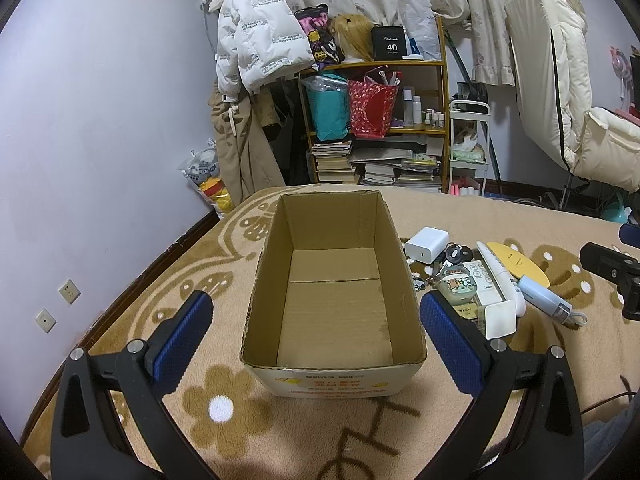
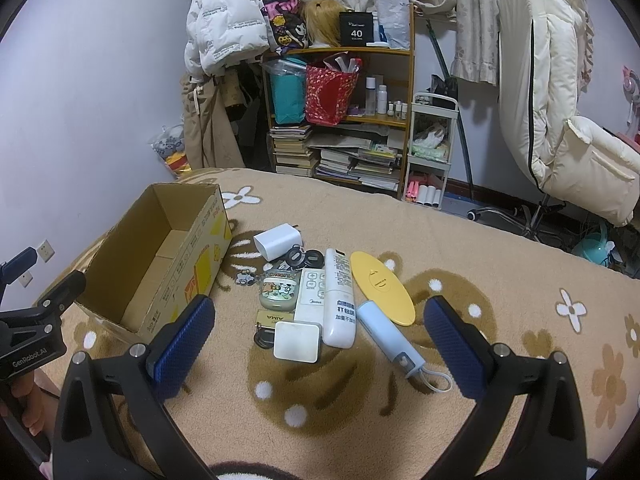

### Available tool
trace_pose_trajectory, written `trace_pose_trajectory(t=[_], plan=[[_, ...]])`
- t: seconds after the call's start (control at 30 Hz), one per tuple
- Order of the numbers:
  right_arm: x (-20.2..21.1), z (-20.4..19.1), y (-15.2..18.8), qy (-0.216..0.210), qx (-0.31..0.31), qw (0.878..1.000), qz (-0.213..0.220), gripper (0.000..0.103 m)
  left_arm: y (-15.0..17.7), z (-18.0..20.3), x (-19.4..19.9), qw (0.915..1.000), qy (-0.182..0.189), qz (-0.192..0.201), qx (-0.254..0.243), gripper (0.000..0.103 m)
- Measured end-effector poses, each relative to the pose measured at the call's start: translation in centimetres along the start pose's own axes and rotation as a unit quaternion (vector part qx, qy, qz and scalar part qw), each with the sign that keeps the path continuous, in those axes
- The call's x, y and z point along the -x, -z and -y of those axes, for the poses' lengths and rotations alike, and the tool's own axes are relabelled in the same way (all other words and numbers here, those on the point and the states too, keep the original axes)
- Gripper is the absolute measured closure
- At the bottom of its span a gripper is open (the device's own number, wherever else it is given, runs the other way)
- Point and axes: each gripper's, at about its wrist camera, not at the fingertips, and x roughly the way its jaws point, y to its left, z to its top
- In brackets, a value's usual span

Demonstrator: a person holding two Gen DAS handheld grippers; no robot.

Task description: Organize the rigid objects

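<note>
Your left claw (image 1: 316, 320) hangs spread wide over the empty cardboard box (image 1: 334, 280) near the bed's left edge; your right claw (image 2: 318, 322), equally parted, hovers above the white remote (image 2: 340, 300) and neighbouring clutter beside it.

Box (image 2: 160, 264) left of clutter (image 2: 320, 300)

Brown open cardboard box (image 2: 160, 260), yellow-and-red print outside; tan fleece blanket (image 2: 460, 240), brown and white flowers; flat yellow oval disc (image 2: 382, 288).
</note>
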Motion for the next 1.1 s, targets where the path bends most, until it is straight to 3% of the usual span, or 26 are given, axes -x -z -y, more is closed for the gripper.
trace_pose_trajectory(t=[1.1], plan=[[-0.35, -0.01, 0.04, 0.000, 0.000, 1.000, -0.002, 0.000, 0.34, -0.17, -0.28, 1.0000, -0.001, -0.006, 0.003, 0.001]])
